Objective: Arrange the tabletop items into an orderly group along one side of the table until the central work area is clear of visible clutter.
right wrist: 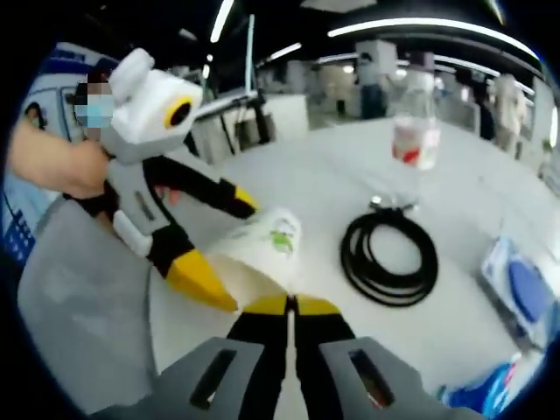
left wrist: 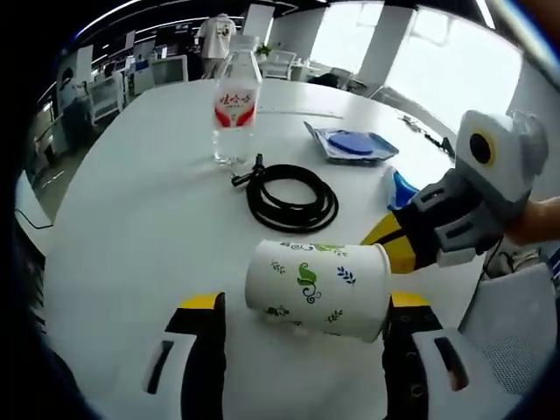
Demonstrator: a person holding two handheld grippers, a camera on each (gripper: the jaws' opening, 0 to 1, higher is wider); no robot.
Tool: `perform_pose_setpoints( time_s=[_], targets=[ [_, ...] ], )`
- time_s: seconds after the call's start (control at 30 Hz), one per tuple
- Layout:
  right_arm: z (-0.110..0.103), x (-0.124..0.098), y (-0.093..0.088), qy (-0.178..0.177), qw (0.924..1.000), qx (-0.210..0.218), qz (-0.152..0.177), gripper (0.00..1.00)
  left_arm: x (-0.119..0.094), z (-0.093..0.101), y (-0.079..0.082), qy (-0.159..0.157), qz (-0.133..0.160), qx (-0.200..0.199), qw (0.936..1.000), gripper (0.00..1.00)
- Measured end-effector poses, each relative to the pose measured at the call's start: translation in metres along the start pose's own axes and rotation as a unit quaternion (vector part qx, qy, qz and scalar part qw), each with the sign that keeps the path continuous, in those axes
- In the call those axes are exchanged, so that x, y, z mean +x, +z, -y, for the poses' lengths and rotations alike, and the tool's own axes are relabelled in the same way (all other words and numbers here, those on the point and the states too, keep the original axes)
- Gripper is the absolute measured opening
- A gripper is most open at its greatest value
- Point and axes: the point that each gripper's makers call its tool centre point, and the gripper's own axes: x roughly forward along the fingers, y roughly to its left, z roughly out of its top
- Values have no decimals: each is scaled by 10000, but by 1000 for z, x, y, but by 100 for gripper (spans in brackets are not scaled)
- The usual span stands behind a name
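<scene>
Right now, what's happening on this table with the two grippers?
A person is tidying a white table with two hand-held grippers. A paper cup printed with green leaves lies on its side between the open jaws of the left gripper, while the right gripper touches the cup's rim with its jaws together. Beyond sit a coiled black cable, a water bottle and a blue tray.

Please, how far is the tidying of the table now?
Done: nothing looks grouped yet. In hand: the paper cup lies on its side between the jaws of the open left claw; the right claw seems to pinch its rim. Left: bottle, black cable, blue tray and blue packet sit spread over the table.
</scene>
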Motion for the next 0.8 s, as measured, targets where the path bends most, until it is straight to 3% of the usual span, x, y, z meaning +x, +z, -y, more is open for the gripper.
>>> perform_pose_setpoints(
  time_s=[0.23,0.33,0.63,0.73,0.8],
  targets=[
    [29,-21,-2,-161,9986,396,-301,0,-1,4,-1,-97,102,-148,9998,70],
    [33,-26,-3,-97,9958,804,-427,0,1,7,-2,-144,101,-186,9997,70],
    [36,-31,2,-23,9918,1130,-596,0,2,14,-5,-268,111,-266,9992,69],
    [42,-37,3,-8,9896,1178,-829,0,2,13,-10,-274,98,-285,9992,69],
    [46,-40,7,48,9852,1476,-875,0,1,12,-14,-265,120,-369,9989,69]
  ],
)
